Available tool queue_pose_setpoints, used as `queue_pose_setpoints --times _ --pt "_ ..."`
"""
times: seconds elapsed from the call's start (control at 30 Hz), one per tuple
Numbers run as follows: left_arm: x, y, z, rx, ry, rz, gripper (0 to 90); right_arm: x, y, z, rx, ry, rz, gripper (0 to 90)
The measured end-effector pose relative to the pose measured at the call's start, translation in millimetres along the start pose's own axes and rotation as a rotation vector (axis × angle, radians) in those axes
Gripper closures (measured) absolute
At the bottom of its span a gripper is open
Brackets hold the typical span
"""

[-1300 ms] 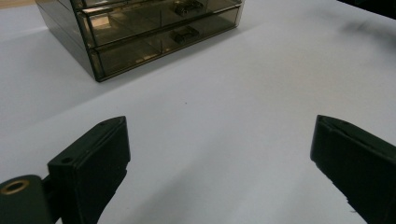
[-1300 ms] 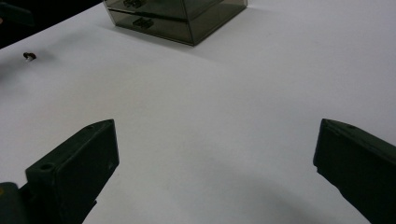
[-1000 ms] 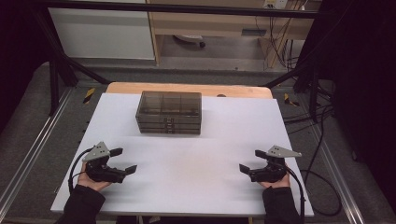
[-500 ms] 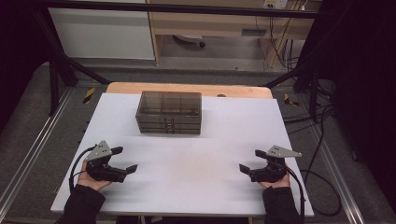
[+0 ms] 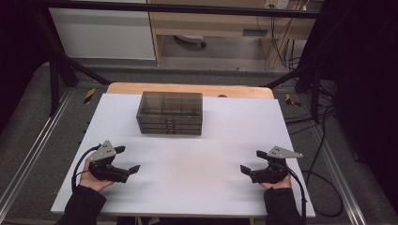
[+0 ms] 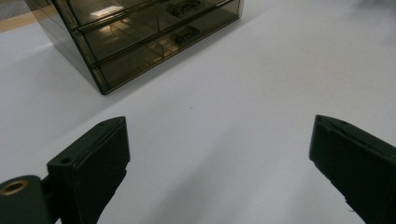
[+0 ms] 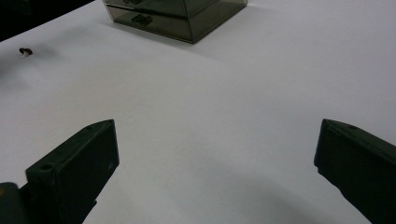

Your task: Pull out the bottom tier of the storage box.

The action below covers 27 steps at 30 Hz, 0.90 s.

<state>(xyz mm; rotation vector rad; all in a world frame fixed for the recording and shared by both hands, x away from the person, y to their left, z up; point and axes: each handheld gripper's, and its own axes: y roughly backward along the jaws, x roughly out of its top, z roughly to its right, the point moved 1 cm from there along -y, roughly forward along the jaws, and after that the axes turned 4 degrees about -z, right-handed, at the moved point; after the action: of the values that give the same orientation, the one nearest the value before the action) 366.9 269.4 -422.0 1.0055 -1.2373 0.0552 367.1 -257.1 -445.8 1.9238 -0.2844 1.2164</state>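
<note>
A smoky translucent drawer box (image 5: pixel 170 112) stands at the back middle of the white table (image 5: pixel 197 187). My left gripper (image 5: pixel 130 158) rests near the front left, held in a hand, open and with nothing between its jaws. Near the front right, my right gripper (image 5: pixel 250 161) is open too and holds nothing. In the left gripper view the box (image 6: pixel 140 32) shows its drawer fronts ahead to the left, beyond the wide-apart jaws of the left gripper (image 6: pixel 218 125). In the right gripper view the box (image 7: pixel 182 14) sits far ahead of the right gripper (image 7: pixel 217 126).
Behind the white sheet a wooden table edge (image 5: pixel 187 89) shows. Metal rails (image 5: pixel 28 159) run along both sides, and cables (image 5: pixel 324 154) trail on the floor at the right. A small dark speck (image 7: pixel 24 51) lies on the table far to the left in the right gripper view.
The left gripper has drifted very slightly to the right. The right gripper and the box have stayed where they were.
</note>
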Motion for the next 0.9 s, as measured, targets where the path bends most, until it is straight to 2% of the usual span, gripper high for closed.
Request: queue_pose_setpoints --times 0.53,0.7,0.9 --pt "14.2 -6.3 8.2 0.060 -0.136 -0.063 5.1 -0.5 -1.0 -0.3 -0.005 0.009 -0.004 0.4" --pt "17.9 -10.3 10.6 0.085 -0.196 -0.092 5.2 -0.5 -0.9 -0.3 -0.006 0.009 -0.004 0.4" --pt "25.0 -15.3 13.1 0.109 -0.245 -0.113 5.2 -0.4 -0.5 -0.4 -0.007 0.010 -0.003 0.4"
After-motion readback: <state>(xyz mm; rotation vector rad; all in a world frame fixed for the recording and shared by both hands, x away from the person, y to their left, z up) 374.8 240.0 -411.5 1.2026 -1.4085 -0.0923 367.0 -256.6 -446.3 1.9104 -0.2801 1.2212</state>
